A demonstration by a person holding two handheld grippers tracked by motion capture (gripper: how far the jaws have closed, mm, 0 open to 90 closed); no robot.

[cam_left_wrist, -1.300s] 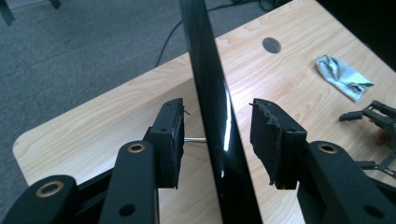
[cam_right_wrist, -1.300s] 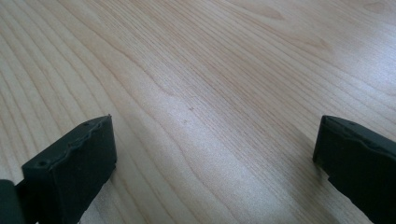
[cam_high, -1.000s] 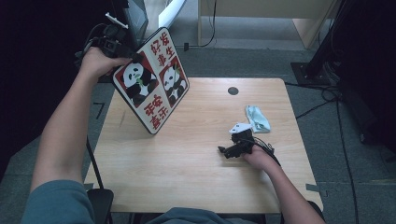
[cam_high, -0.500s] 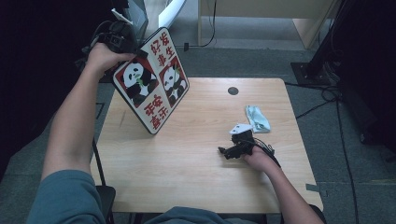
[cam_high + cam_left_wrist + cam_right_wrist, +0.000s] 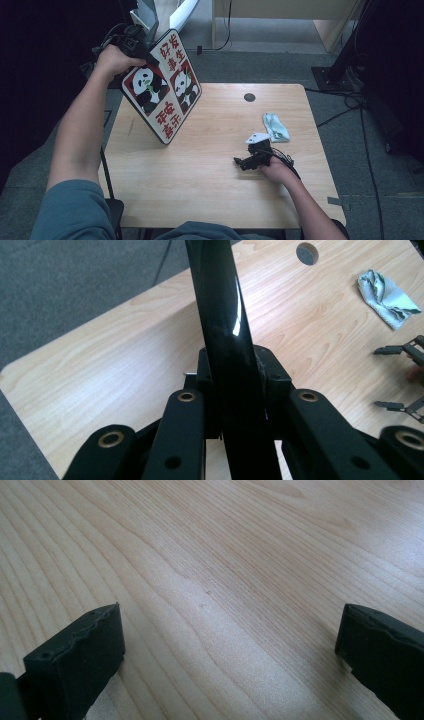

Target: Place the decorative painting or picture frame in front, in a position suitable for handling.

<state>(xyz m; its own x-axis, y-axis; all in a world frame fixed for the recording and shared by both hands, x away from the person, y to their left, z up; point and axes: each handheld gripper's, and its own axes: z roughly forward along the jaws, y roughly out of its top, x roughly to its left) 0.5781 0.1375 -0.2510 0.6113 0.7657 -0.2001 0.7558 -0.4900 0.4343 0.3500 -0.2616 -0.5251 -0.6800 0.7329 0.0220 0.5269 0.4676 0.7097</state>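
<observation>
Gripping panda board (image 5: 162, 92), left gripper (image 5: 134, 46)

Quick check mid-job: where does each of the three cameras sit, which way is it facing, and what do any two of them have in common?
High view: above the person's side, looking forward and down on the table; both forearms, left gripper clamped on the tilted panda board, right gripper resting low on the wood.
Left gripper view: rides the left gripper, looking along the board's black edge; jaws have just been closing on it.
Right gripper view: low over bare wood, jaws wide apart.
Shared: high and left gripper views both show the crumpled cloth.
</observation>
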